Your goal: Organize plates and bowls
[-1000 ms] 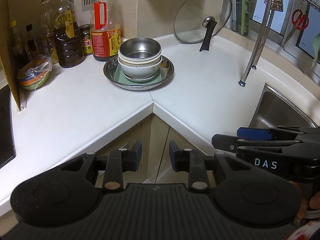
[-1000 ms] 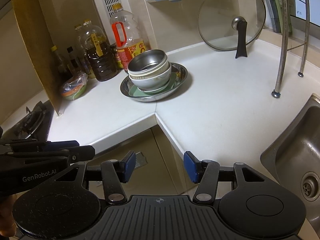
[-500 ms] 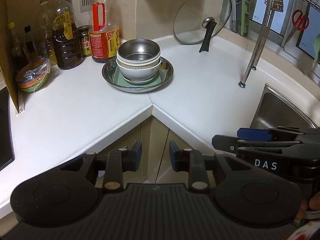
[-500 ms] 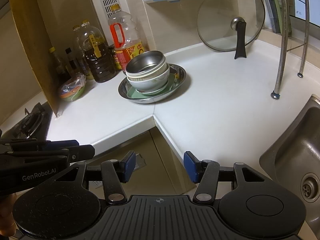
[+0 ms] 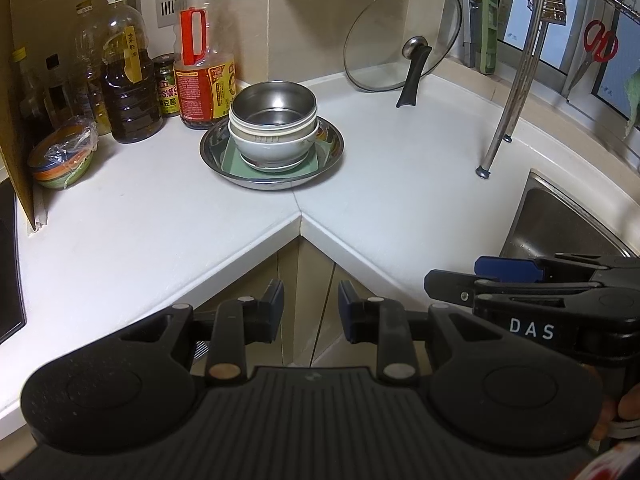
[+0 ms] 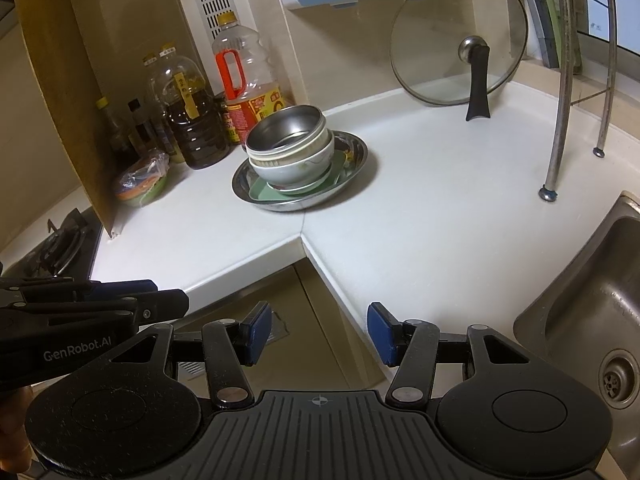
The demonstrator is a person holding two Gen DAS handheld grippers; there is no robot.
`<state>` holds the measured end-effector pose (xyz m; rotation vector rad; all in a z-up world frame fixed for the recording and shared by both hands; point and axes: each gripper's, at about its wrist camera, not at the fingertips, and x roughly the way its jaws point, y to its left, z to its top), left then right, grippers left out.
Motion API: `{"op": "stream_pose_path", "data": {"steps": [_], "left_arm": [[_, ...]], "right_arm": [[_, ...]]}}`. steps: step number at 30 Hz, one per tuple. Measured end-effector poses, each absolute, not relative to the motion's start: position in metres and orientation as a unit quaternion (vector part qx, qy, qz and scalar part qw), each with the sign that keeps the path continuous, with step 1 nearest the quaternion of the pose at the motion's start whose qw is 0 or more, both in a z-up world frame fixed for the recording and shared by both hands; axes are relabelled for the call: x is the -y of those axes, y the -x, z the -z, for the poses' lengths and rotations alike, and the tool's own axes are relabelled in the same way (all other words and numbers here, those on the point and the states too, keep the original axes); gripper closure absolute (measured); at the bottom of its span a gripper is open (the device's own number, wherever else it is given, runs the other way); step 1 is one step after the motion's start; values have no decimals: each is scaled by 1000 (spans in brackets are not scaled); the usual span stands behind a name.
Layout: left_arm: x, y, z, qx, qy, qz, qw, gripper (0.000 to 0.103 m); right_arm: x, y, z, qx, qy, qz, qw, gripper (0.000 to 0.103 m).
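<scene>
Both hand-held grippers, left and right, hang apart and empty, well short of the stacked bowls. Best to pinch the steel bowl by its rim and lift straight, steadying the round tray on the bench.

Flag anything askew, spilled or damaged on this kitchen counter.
Only the stacked bowls: the steel bowl on top leans left on the white ceramic bowl, inside the round metal tray. No spills or damage visible.

Home kitchen: sink, oil bottles, glass pot lid.
</scene>
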<state>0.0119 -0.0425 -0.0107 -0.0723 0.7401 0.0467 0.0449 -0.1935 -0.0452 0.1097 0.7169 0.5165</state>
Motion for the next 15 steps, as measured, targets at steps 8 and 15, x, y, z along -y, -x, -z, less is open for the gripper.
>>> {"op": "stream_pose_path", "data": {"steps": [8,15], "left_arm": [[46,-17,9,-362,35,-24,931,77],[47,-18,9,-361,34,-25,931,77]], "right_arm": [[195,-47,45,-347,-53,-251,902,50],[196,-46,46,-346,-54,-250,902,50]]}}
